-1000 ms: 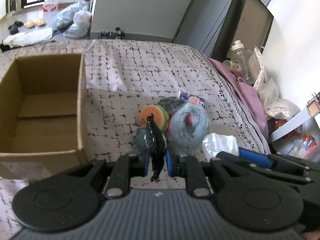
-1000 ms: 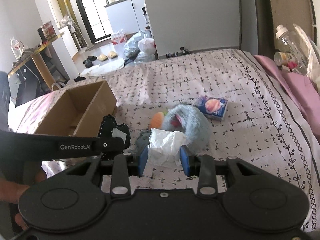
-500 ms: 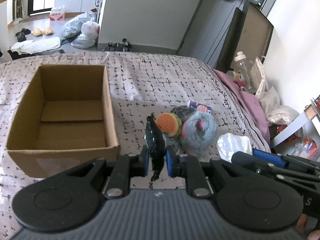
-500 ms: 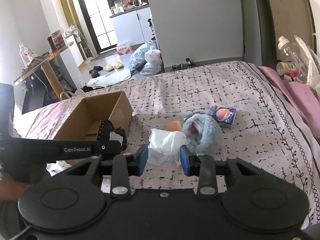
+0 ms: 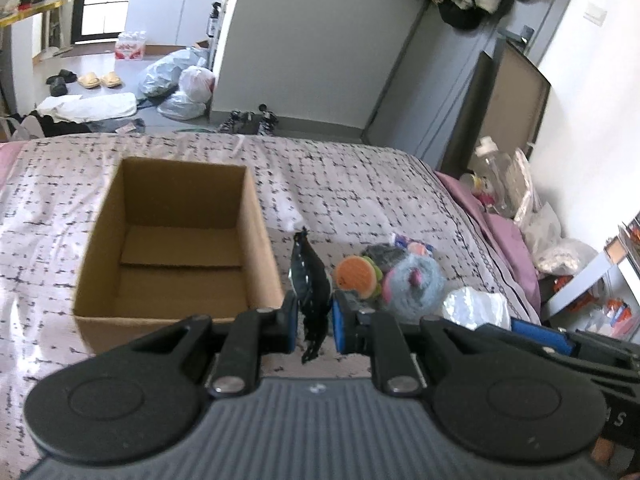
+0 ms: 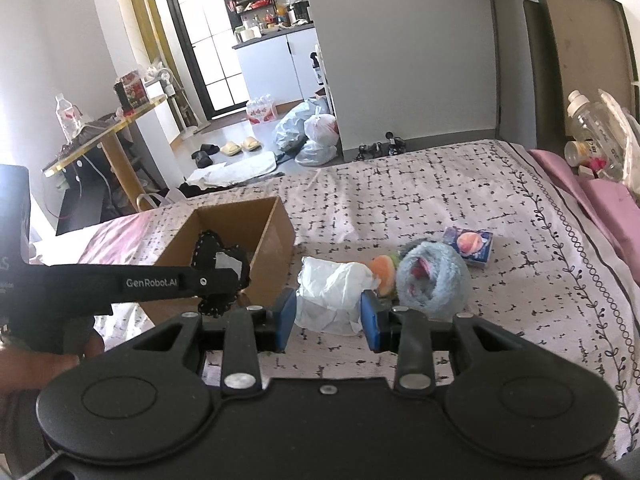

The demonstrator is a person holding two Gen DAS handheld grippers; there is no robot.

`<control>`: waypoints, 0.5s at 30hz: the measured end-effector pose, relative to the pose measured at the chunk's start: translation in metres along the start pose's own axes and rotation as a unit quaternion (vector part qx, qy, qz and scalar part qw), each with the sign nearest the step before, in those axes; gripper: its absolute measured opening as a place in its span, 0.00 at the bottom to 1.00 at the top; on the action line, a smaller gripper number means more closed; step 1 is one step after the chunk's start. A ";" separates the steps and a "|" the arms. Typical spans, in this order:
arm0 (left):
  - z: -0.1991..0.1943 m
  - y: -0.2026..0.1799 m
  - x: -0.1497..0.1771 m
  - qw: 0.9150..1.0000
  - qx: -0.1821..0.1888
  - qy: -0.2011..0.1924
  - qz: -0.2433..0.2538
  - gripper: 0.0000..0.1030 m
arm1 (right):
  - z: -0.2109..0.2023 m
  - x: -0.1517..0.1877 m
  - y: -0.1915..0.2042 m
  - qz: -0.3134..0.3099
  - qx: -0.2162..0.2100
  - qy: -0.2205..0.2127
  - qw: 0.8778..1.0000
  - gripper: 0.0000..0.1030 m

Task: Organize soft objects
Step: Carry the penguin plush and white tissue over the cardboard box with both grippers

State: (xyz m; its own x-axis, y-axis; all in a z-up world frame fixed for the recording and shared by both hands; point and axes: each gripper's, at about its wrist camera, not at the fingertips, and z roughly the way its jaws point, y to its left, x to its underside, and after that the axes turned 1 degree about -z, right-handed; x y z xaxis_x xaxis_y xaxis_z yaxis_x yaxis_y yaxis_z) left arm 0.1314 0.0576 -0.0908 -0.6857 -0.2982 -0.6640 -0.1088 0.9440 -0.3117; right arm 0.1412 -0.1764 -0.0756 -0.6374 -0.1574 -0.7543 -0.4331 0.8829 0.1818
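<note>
Left tongs (image 5: 313, 322) grip black cloth (image 5: 310, 280); right tongs (image 6: 328, 318) grip white bag (image 6: 334, 296).

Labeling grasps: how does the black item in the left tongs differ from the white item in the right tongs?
The black fabric piece is dark, thin and flat, edge-on in the left tongs; the white crumpled bag is pale and bulky, filling the right tongs. The left tongs stand nearly closed, the right ones wider. The black piece sits nearer the cardboard box. Both are soft, clamped and held above the bed.

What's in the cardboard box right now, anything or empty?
Empty: left wrist view shows the cardboard box with bare floor flaps; the black cloth is held in the left gripper, outside it.
</note>
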 end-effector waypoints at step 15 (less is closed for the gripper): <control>-0.020 0.054 -0.015 0.998 -0.036 -0.031 -0.028 0.16 | 0.014 -0.006 0.038 -0.017 -0.033 -0.001 0.999 0.34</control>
State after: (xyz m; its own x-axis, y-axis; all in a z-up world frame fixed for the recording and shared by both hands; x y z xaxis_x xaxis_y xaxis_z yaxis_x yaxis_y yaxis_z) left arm 0.1217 0.1158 -0.0838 -0.6311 -0.3563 -0.6890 -0.1988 0.9329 -0.3004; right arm 0.1375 -0.1353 -0.0735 -0.6207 -0.1851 -0.7619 -0.4952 0.8460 0.1978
